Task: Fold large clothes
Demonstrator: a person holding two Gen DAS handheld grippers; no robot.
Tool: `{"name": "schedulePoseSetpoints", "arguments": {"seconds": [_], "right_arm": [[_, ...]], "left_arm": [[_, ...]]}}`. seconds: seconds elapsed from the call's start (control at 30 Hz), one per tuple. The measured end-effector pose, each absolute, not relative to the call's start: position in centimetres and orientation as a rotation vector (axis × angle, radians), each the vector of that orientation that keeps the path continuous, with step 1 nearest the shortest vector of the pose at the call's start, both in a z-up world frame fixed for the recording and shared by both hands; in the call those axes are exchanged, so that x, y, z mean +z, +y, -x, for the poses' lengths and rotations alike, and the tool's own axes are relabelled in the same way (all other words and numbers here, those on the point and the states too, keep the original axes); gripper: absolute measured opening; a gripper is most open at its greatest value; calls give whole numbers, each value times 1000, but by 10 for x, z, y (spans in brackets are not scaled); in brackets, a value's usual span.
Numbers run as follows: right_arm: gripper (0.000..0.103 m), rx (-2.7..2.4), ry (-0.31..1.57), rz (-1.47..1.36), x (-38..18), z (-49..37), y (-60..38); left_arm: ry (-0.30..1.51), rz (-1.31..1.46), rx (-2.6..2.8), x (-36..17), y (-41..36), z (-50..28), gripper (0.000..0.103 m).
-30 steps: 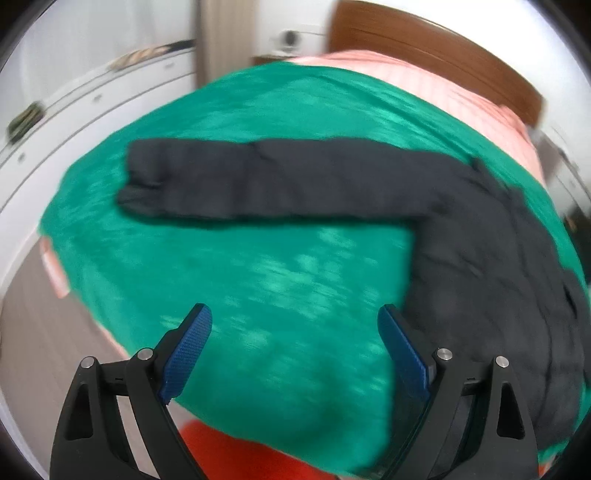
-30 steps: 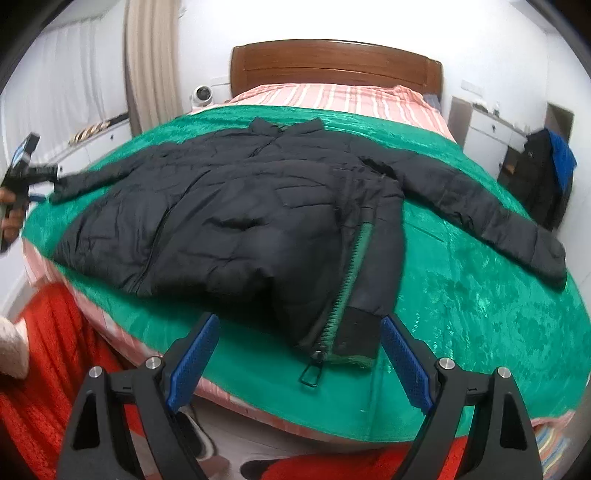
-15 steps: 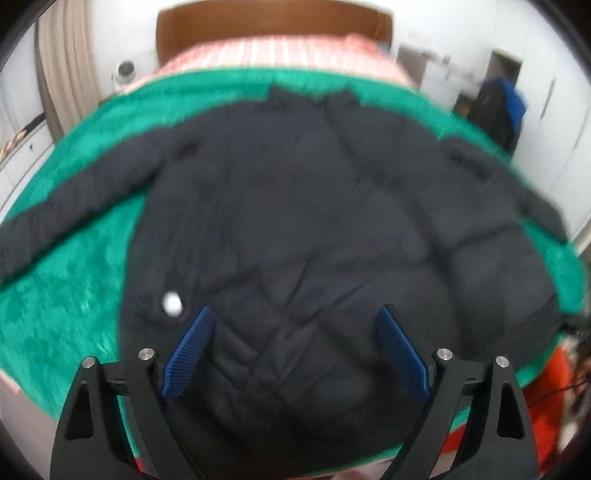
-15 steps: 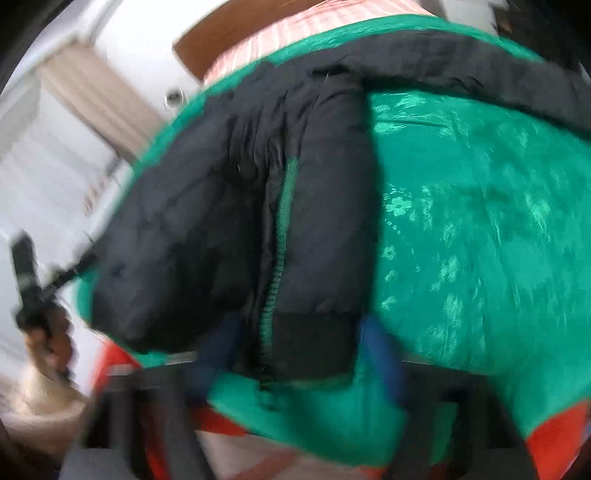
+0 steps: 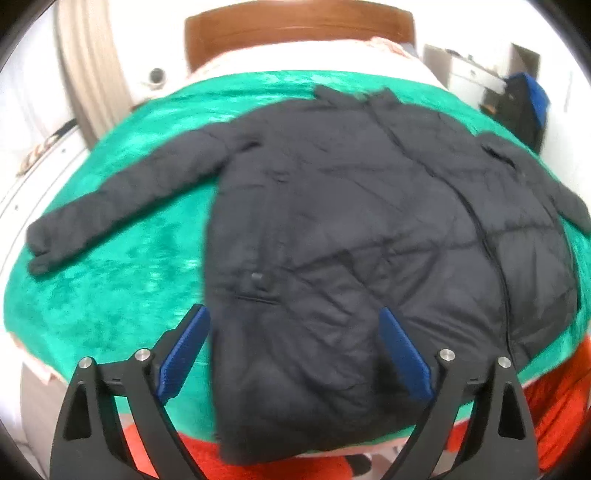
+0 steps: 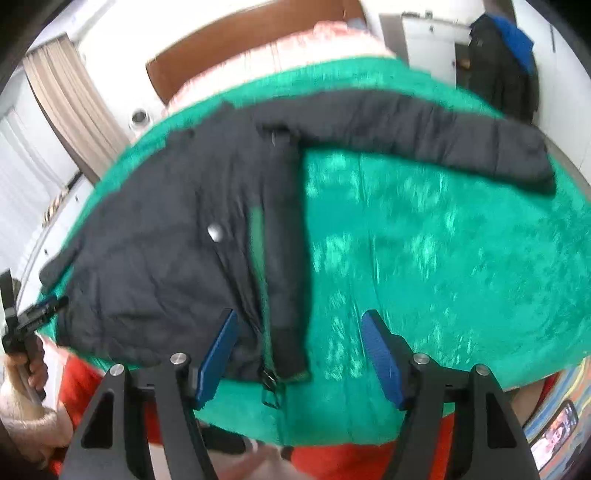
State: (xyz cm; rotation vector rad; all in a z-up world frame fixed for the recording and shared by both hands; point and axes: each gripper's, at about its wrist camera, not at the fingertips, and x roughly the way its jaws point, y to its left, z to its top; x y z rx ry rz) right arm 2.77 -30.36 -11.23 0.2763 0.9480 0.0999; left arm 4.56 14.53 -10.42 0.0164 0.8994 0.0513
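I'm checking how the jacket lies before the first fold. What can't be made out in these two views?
- Left wrist view: the jacket's far sleeve runs out of frame at the right edge.
- Right wrist view: the zipper pull is smeared by motion blur.
- Right wrist view: the phone is cut by the rim, its screen too small to read.

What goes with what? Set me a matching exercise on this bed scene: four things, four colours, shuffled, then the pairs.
Things:
1. jacket
2. bedspread
3. headboard
4. gripper pads

Colours:
A. brown
B. blue
C. black
D. green

Pairs: 1-C, 2-D, 3-A, 4-B
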Motion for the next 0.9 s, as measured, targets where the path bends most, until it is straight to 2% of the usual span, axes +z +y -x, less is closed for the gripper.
{"name": "schedulePoseSetpoints", "arguments": {"seconds": [0.03,0.07,0.23,0.33,0.4,0.47,0.63,0.9], "right_arm": [[80,110,944,-295,-111,-31,-302],[82,134,946,-318,-114,-35,-298],[82,144,964,-314,-130,-39,-282],[82,150,892,-263,-124,-33,-268],[82,142,948,-205,-136,-36,-260],[82,106,1013,-229,-150,-35,-265],[83,116,959,-293,-145,-22,-275],[83,179,1022,-344,-163,-33,-270]], "left_arm": [[902,29,66,-102,155,-46,94],[908,66,71,-103,161,-47,94],[911,170,65,-113,173,-52,95],[931,59,77,-127,156,-52,98],[989,-37,125,-148,151,-55,98],[1012,45,128,-153,162,-51,98],[947,185,136,-133,189,-34,100],[1052,329,77,-167,206,-42,102]]}}
